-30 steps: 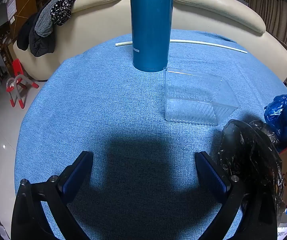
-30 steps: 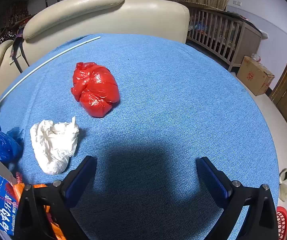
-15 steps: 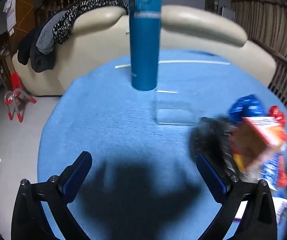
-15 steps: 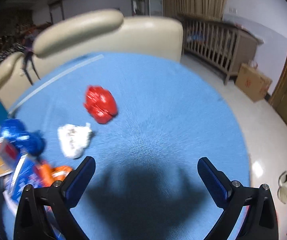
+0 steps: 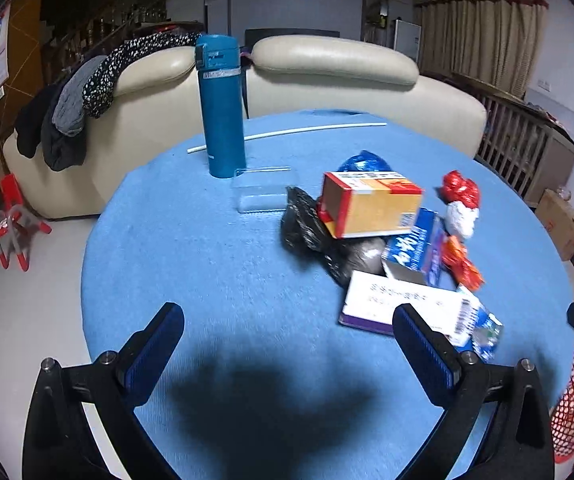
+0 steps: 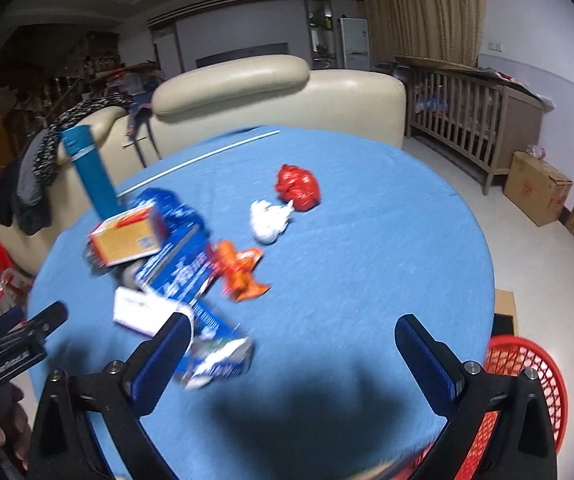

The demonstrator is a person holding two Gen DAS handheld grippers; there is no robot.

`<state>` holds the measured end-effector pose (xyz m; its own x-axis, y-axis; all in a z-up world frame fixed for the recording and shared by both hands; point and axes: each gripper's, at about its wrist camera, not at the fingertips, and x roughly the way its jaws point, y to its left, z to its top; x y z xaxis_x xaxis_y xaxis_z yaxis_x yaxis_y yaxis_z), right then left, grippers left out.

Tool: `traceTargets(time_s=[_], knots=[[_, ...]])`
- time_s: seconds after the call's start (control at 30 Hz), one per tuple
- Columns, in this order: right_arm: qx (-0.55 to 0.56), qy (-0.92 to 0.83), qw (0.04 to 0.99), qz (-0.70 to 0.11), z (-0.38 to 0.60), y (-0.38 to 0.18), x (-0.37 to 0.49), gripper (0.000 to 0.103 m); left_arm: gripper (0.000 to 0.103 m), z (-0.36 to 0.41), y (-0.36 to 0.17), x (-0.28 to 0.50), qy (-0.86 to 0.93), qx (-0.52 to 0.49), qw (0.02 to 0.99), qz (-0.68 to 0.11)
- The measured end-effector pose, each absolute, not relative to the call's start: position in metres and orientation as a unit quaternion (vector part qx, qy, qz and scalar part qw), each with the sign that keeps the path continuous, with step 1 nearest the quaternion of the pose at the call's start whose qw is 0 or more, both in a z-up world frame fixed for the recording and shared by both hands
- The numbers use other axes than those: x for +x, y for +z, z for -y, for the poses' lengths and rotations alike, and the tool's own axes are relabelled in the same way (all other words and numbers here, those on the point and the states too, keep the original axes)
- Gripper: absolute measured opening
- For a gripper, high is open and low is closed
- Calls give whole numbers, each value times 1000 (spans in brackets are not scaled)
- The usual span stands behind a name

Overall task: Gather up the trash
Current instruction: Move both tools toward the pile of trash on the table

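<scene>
The trash lies heaped right of centre on the round blue cloth-covered table (image 5: 215, 280): one orange-and-red carton (image 5: 371, 210), one blue printed box (image 5: 417, 250), one white box (image 5: 399, 308), and five crumpled wads, black (image 5: 307, 228), blue (image 5: 363, 162), red (image 6: 299, 188), white (image 6: 269, 220) and orange (image 6: 241, 270). One clear plastic tray (image 5: 261, 192) and one tall teal flask (image 5: 221, 108) stand behind. Both the left gripper (image 5: 287, 348) and the right gripper (image 6: 291, 354) hang spread wide, holding nothing. One red mesh basket (image 6: 527, 364) sits beside the table.

We see a blue tabletop (image 5: 215, 264) with a teal flask (image 5: 221, 108) upright at eleven o'clock, a white rod (image 5: 287, 133) behind it, and a cream sofa (image 5: 327, 80) at twelve.
</scene>
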<state>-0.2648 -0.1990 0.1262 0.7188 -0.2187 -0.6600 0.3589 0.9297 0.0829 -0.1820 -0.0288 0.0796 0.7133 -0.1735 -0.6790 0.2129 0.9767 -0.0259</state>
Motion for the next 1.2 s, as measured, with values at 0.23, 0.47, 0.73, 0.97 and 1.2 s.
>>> traceTargets(time_s=[0.23, 0.47, 0.73, 0.97, 1.2], knots=[[95, -150, 931, -320, 178, 138, -299, 103, 103, 33, 97, -215, -118, 37, 931, -344], [104, -146, 933, -312, 177, 135, -314, 103, 103, 34, 96, -224, -129, 43, 929, -343], [102, -141, 933, -316, 175, 131, -314, 103, 103, 36, 94, -223, -130, 45, 928, -347], [103, -146, 933, -313, 177, 133, -316, 103, 103, 39, 95, -225, -134, 48, 927, -347], [108, -152, 929, -319, 182, 127, -317, 103, 103, 38, 84, -221, -136, 37, 919, -368]])
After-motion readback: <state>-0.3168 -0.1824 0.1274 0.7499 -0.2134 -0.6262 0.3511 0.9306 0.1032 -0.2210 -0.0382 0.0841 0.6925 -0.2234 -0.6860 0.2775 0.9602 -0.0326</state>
